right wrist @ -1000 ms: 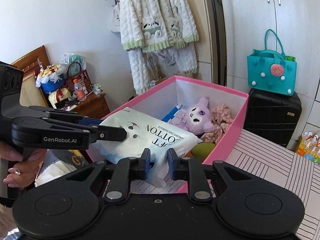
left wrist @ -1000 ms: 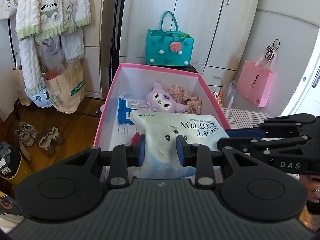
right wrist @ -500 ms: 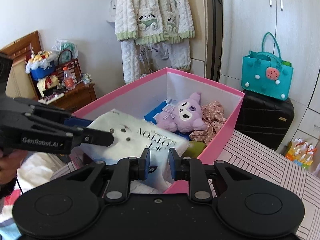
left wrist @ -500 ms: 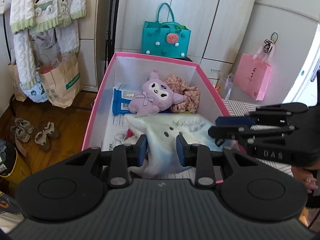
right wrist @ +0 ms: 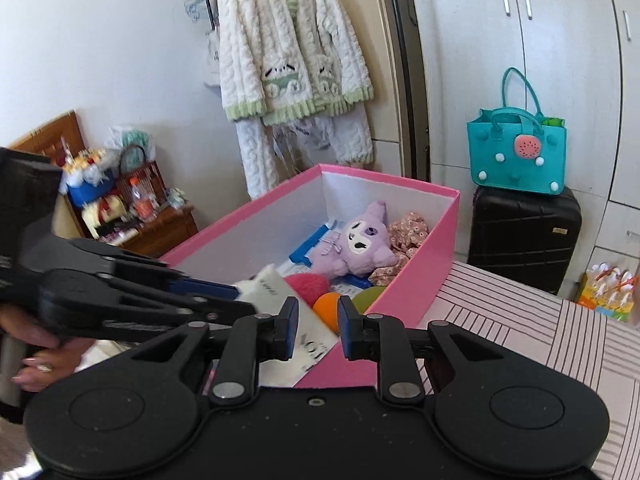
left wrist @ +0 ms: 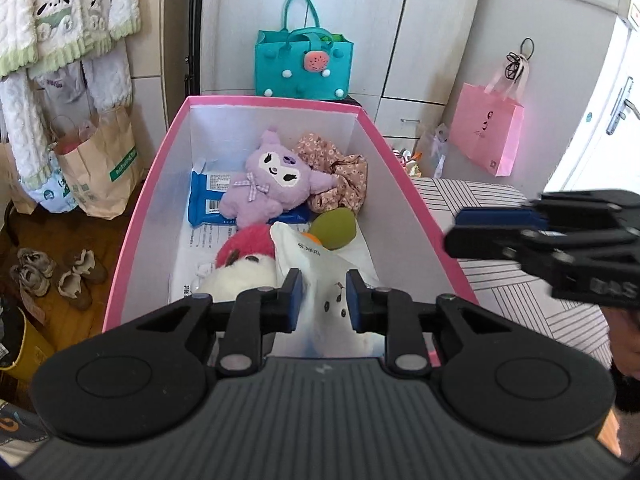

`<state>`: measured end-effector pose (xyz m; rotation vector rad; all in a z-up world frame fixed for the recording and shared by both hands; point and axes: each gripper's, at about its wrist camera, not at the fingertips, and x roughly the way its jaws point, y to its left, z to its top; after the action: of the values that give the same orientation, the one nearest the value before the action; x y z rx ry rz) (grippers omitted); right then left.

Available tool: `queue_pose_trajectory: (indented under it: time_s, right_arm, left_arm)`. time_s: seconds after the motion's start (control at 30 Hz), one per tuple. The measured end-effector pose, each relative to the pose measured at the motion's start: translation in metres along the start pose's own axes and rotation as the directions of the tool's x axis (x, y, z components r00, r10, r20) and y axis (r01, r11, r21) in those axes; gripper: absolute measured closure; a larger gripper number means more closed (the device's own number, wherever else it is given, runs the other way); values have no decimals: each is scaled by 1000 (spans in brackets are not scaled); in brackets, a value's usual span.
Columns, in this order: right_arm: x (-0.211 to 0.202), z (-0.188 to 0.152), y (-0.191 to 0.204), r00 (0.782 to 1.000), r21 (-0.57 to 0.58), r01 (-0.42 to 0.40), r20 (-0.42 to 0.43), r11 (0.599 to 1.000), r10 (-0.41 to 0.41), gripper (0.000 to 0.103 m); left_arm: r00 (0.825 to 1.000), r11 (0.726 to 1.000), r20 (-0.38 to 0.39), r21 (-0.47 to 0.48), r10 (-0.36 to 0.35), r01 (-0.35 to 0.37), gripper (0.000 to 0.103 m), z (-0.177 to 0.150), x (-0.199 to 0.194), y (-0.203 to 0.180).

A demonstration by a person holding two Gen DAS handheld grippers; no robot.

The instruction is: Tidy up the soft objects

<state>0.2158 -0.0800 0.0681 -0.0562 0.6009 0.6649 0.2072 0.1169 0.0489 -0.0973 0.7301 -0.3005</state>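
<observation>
A white soft-cotton tissue pack (left wrist: 326, 280) hangs into the near end of the pink box (left wrist: 404, 184). My left gripper (left wrist: 323, 296) is shut on its near edge. The pack also shows in the right wrist view (right wrist: 296, 316). My right gripper (right wrist: 318, 330) is open and empty, just outside the box's near right wall (right wrist: 416, 256); it appears in the left wrist view (left wrist: 500, 228) over the striped cloth. Inside the box lie a purple plush (left wrist: 272, 184), a floral cloth (left wrist: 340, 168), a blue wipes pack (left wrist: 208, 196), a red-and-white plush (left wrist: 244, 260) and a green soft toy (left wrist: 334, 228).
A teal felt bag (left wrist: 304, 64) sits on a black suitcase (right wrist: 524, 240) behind the box. A pink gift bag (left wrist: 486, 132) hangs on the right. A striped tablecloth (left wrist: 520, 300) lies right of the box. Paper bags (left wrist: 100, 168) and shoes (left wrist: 56, 272) are on the floor at left.
The tissue pack has gone down into the box, still in my left gripper. My right gripper has let go of it, opened and drawn back to the right.
</observation>
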Motion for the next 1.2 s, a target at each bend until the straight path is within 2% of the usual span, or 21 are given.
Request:
queue_pose_trajectory:
  time_s: [0.13, 0.27, 0.3, 0.33, 0.4, 0.43, 0.5, 0.6, 0.7, 0.77, 0.87, 0.93, 0.97, 1.0, 1.03, 1.07, 1.13, 1.2]
  right_arm:
    - [-17, -4, 2, 999, -4, -19, 47, 1000, 19, 73]
    - [-26, -12, -1, 998, 21, -4, 63, 1000, 3, 73]
    - [-29, -14, -2, 998, 30, -2, 65, 1000, 1, 73]
    - [-32, -16, -2, 998, 32, 1, 67, 999, -3, 72]
    - [-37, -20, -1, 998, 33, 11, 67, 999, -13, 68]
    - [-40, -22, 1, 998, 33, 16, 66, 999, -18, 68]
    - [-46, -23, 3, 997, 30, 24, 66, 999, -26, 64]
    - [-55, -26, 8, 997, 20, 43, 63, 999, -44, 62]
    - [-61, -30, 12, 999, -21, 22, 42, 1000, -21, 62]
    - [-63, -34, 10, 999, -22, 30, 29, 999, -30, 61]
    - [-68, -38, 6, 999, -8, 49, 20, 999, -49, 51]
    - [-74, -40, 4, 998, -1, 67, 18, 998, -67, 44]
    - [-77, -41, 4, 997, -1, 81, 16, 997, -81, 37]
    - [-80, -42, 3, 995, -2, 97, 9, 995, -97, 29]
    - [-82, -42, 2, 994, -3, 109, -7, 994, -109, 26]
    - [-84, -43, 2, 993, -6, 115, -28, 993, -115, 16]
    - [-90, -45, 0, 991, 7, 126, -42, 992, -126, 4]
    - [-98, -46, -1, 985, 60, 174, -35, 983, -172, 2]
  left_arm:
    - [998, 998, 7, -17, 60, -60, 79, 1, 2, -4]
    - [992, 992, 32, 13, 121, -122, 75, -3, -5, -10]
    - [991, 992, 38, 17, 126, -127, 68, -4, -8, -12]
    - [990, 991, 43, 15, 132, -133, 56, -4, -12, -13]
    - [986, 988, 68, 15, 151, -152, 41, -4, -22, -16]
    - [983, 987, 86, 22, 160, -162, 39, -4, -28, -18]
    - [980, 986, 108, 23, 164, -168, 38, -4, -41, -20]
    - [982, 990, 129, -18, 140, -138, 38, -1, -56, -19]
    - [981, 991, 144, -38, 130, -126, 37, 2, -66, -20]
    - [980, 992, 153, -26, 127, -125, 31, 2, -69, -24]
    - [986, 995, 133, -6, 98, -98, 24, 2, -70, -31]
    - [993, 997, 93, -22, 77, -76, 14, 4, -69, -33]
    - [994, 997, 75, -21, 78, -76, 11, 5, -69, -35]
    - [994, 996, 68, -15, 87, -86, 10, 5, -70, -38]
    - [992, 995, 69, -9, 103, -103, 9, 4, -71, -41]
    - [990, 993, 70, -4, 122, -122, 7, 4, -73, -44]
    - [986, 988, 66, -13, 152, -152, 0, 3, -79, -48]
    - [983, 986, 74, -35, 167, -165, 0, 0, -84, -52]
